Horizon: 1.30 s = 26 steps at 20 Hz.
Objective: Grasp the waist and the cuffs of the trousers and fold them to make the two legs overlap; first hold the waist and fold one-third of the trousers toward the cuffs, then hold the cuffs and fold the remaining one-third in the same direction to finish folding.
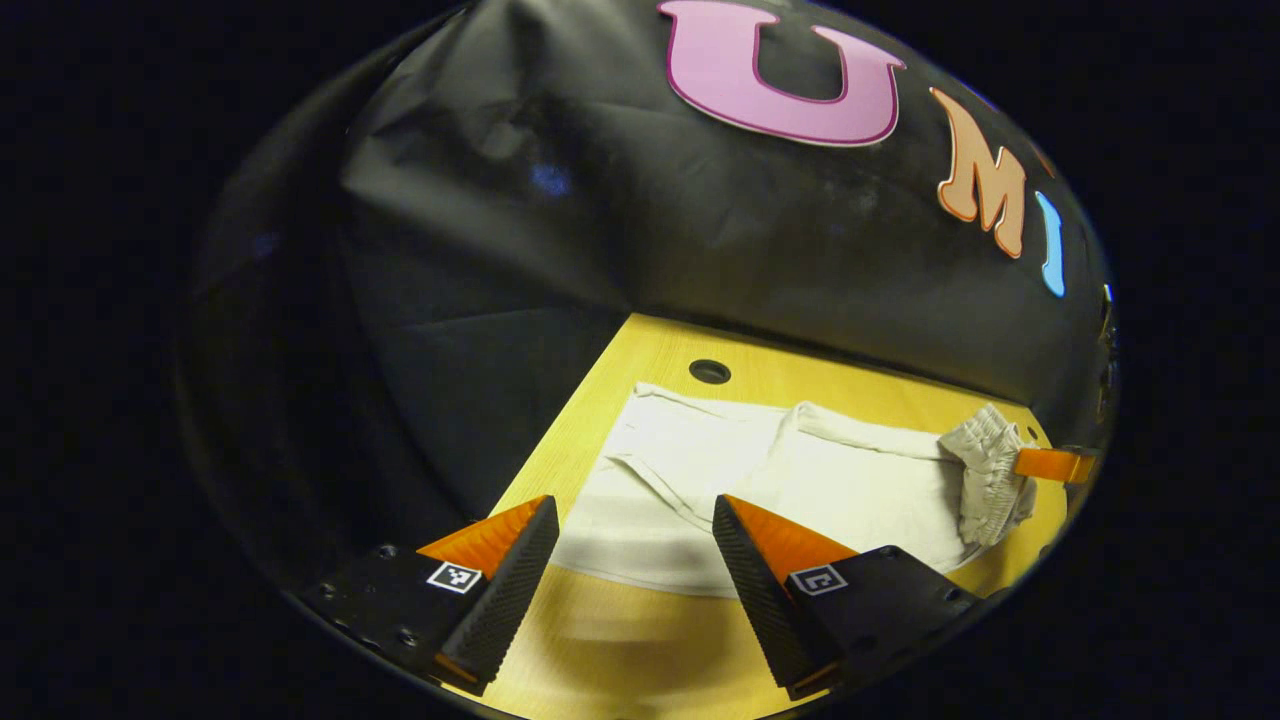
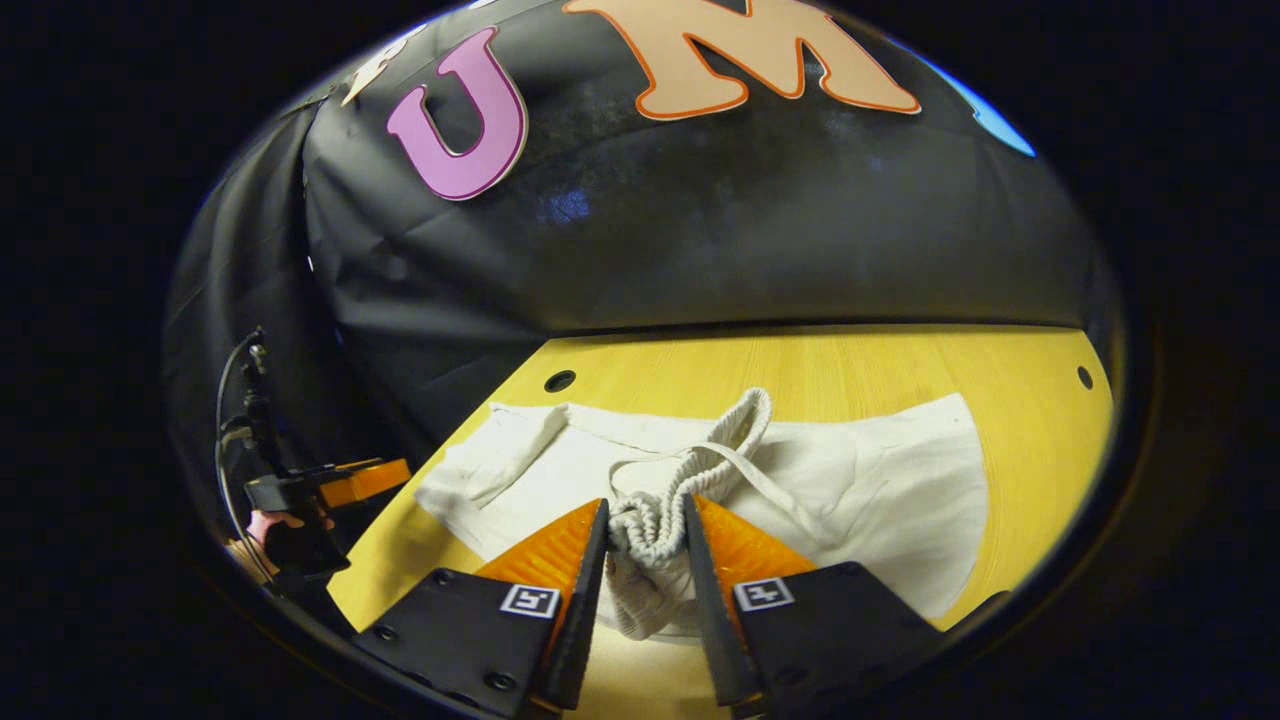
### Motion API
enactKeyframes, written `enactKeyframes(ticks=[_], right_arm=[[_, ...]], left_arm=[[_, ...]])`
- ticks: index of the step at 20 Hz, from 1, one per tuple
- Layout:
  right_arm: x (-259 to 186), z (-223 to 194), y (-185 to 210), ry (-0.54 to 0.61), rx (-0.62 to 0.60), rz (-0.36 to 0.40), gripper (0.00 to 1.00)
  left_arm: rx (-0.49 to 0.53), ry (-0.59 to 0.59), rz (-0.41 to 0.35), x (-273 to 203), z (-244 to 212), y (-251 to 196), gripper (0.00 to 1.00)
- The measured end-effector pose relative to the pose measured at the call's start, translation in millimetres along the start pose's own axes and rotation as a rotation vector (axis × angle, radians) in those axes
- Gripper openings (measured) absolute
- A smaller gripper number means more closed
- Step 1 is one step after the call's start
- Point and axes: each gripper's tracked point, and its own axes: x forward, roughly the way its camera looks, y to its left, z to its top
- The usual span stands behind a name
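One claw grips, the other waits over the trousers (image 1: pixel 800 480).
The right claw (image 2: pixel 646 530) pinches the bunched elastic waist (image 2: pixel 655 525), lifted off the yellow desk (image 2: pixel 850 365); the left claw (image 1: pixel 635 525) hangs spread above the cuff end, holding nothing. Risk, as I judge it: hauling the waist alone could drag the cloth askew, leaving the legs misaligned, or the gathered band could slip out.

A yellow wooden desk (image 2: pixel 850 365) with round holes (image 1: pixel 709 371) fills the lower frame; wrinkled black cloth wall (image 2: pixel 700 250) rises behind, dimly lit.
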Motion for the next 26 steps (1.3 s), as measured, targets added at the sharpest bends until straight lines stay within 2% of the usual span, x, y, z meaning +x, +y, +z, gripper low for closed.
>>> enactKeyframes(ticks=[1,2,4,5,14,18,20,23,24,25,26], right_arm=[[-2,3,0,-0.004,0.004,0.005,0.46],[-3,8,-6,-0.013,-0.006,-0.016,0.65],[-10,12,-18,-0.019,-0.034,-0.067,0.82],[-14,14,-17,-0.022,-0.035,-0.078,0.95],[-49,22,-54,-0.055,-0.020,-0.175,0.97],[-63,32,-62,-0.073,-0.008,-0.194,0.97],[-70,38,-66,-0.087,-0.005,-0.205,0.97],[-81,41,-73,-0.096,0.001,-0.220,0.97],[-84,42,-76,-0.099,0.003,-0.225,0.97],[-88,42,-78,-0.100,0.007,-0.229,0.97],[-93,42,-81,-0.101,0.013,-0.233,0.96]], left_arm=[[0.009,0.016,-0.003,6,-7,2,0.95],[0.015,0.027,-0.002,11,-12,4,0.95],[0.022,0.056,-0.008,15,-20,5,0.95],[0.028,0.076,-0.003,14,-22,7,0.95],[0.056,0.164,0.044,27,-45,18,0.95],[0.058,0.178,0.040,26,-45,17,0.90],[0.059,0.187,0.025,25,-46,8,0.75],[0.050,0.194,-0.012,28,-47,-9,0.33],[0.039,0.190,-0.018,28,-45,-13,0.24],[0.038,0.196,-0.015,28,-46,-13,0.05],[0.038,0.195,-0.015,28,-45,-14,0.02]])
